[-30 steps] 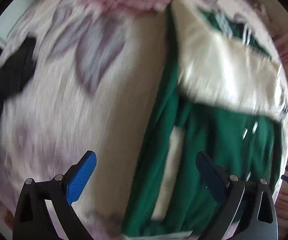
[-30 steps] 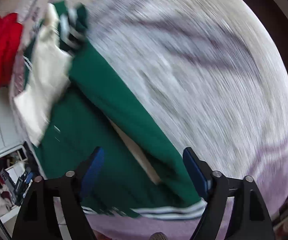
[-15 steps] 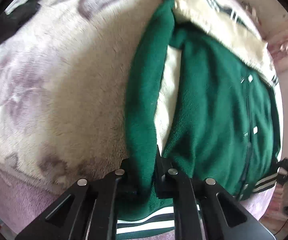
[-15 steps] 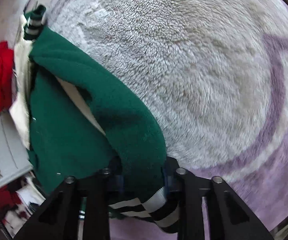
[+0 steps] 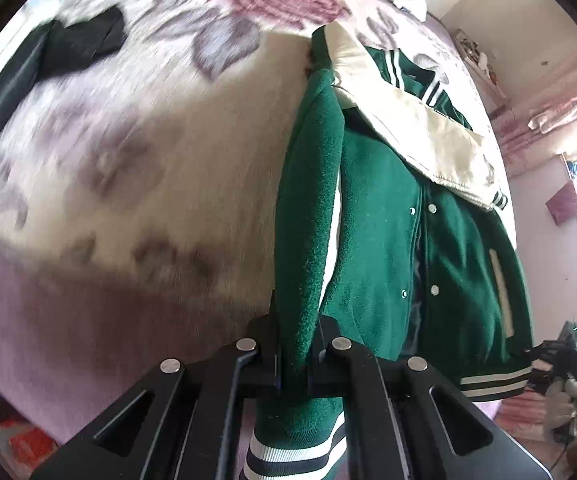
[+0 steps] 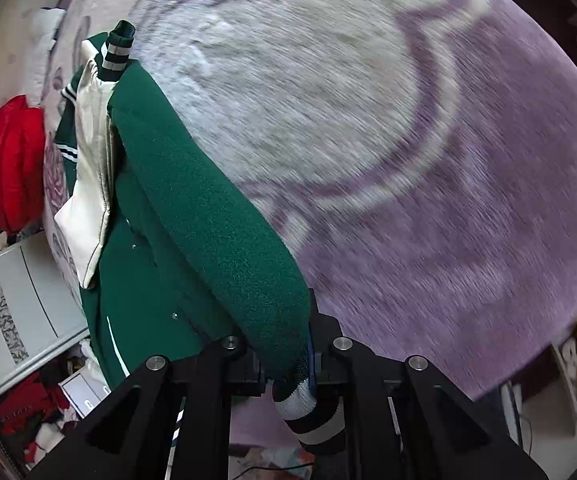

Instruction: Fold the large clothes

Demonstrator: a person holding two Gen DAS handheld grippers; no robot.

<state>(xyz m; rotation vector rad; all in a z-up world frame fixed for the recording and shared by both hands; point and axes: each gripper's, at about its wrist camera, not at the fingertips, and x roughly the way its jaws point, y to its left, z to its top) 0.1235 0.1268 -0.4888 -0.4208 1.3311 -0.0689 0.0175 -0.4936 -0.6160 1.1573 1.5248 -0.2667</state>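
Having gaped wide a second ago, the left gripper [image 5: 294, 354] is now clamping the green jacket's [image 5: 372, 216] side fold while the right gripper [image 6: 288, 356], jaws closing, is pinching its edge near the striped hem, lifting it off the bed [image 6: 368, 120] for folding.

I see a green varsity jacket [image 5: 384, 216] lying front-up on the bed, its snap placket running down the middle with silver snaps showing. One cream sleeve [image 5: 420, 136] is folded across the chest, ending in a green-and-white striped cuff. The hem band is striped in dark green and white. The jacket's near side edge is pinched up into a raised fold [image 6: 216, 216], lifted off the rest of the body.
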